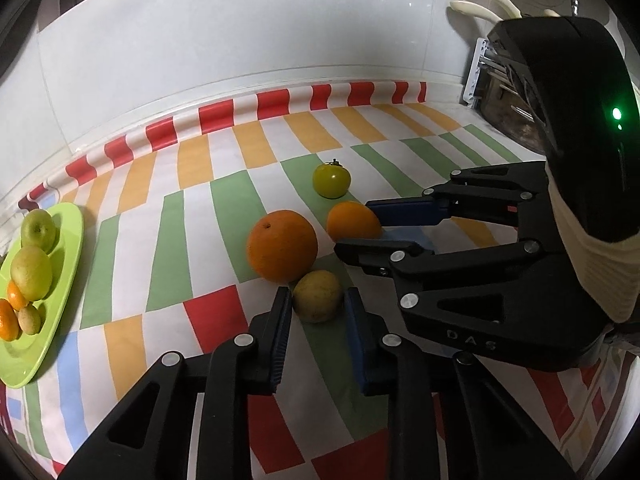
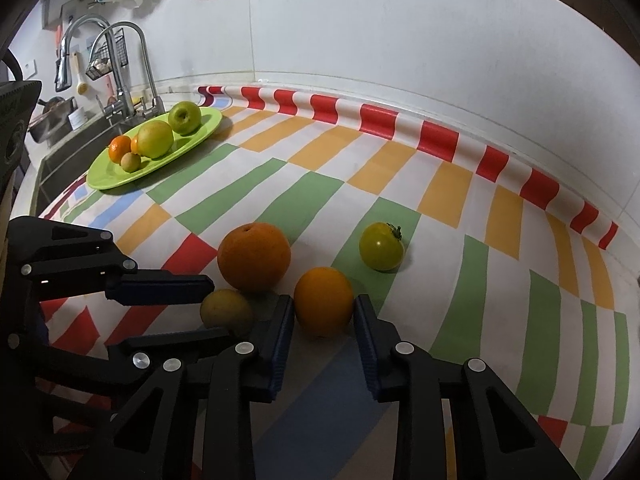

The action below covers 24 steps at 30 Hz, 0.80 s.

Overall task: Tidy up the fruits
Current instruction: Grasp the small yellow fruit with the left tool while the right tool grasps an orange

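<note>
On the striped cloth lie a big orange (image 1: 282,246) (image 2: 254,258), a green tomato (image 1: 331,180) (image 2: 381,246), a small orange (image 1: 352,220) (image 2: 324,304) and a small yellow fruit (image 1: 318,300) (image 2: 226,312). My left gripper (image 1: 318,294) (image 2: 218,308) is shut on the yellow fruit, with a pad on each side of it. My right gripper (image 2: 323,304) (image 1: 356,226) is shut on the small orange, which rests on the cloth. A green plate (image 1: 68,240) (image 2: 200,128) at the left holds a green apple (image 2: 184,117), a yellow-green fruit and several smaller fruits.
The big orange touches the yellow fruit from behind. A white wall runs along the back of the counter. A sink with two faucets (image 2: 124,60) lies beyond the plate. A rack (image 1: 480,72) stands at the far right. The cloth (image 2: 400,168) stretches bare to the right of the tomato.
</note>
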Each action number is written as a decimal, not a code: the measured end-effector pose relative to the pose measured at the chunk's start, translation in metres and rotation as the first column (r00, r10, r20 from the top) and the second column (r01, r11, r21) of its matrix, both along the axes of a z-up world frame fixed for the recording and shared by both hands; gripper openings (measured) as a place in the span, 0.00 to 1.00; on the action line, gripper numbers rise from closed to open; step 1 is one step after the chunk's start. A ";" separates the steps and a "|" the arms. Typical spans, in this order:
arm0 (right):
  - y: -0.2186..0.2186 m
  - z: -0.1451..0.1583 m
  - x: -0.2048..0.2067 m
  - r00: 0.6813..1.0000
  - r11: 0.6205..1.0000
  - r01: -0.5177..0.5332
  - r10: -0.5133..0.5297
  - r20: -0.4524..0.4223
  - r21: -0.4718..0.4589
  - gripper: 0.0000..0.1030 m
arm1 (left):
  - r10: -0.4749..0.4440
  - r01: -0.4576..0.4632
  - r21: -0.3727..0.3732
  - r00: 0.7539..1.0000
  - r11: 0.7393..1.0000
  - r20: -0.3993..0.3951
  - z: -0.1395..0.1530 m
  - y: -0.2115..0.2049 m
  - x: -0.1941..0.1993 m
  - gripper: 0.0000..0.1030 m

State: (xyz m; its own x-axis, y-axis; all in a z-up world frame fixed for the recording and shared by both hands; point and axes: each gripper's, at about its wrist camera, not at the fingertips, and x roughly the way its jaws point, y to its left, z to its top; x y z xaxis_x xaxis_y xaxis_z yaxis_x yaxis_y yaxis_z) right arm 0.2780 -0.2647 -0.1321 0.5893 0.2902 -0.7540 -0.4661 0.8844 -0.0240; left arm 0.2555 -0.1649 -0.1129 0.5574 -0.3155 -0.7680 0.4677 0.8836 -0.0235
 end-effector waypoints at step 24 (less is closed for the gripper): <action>-0.012 0.007 -0.034 0.994 0.991 0.108 -0.106 -0.023 0.077 0.31 | 0.041 -0.042 0.046 0.998 0.998 0.043 0.007 0.016 -0.016 0.37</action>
State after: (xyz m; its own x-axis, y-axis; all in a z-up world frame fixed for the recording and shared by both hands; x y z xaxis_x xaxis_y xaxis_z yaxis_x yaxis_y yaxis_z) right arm 0.2436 -0.2765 -0.1253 0.6062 0.2844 -0.7427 -0.3685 0.9280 0.0546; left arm 0.2391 -0.1485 -0.1064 0.6013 -0.2559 -0.7569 0.4303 0.9019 0.0369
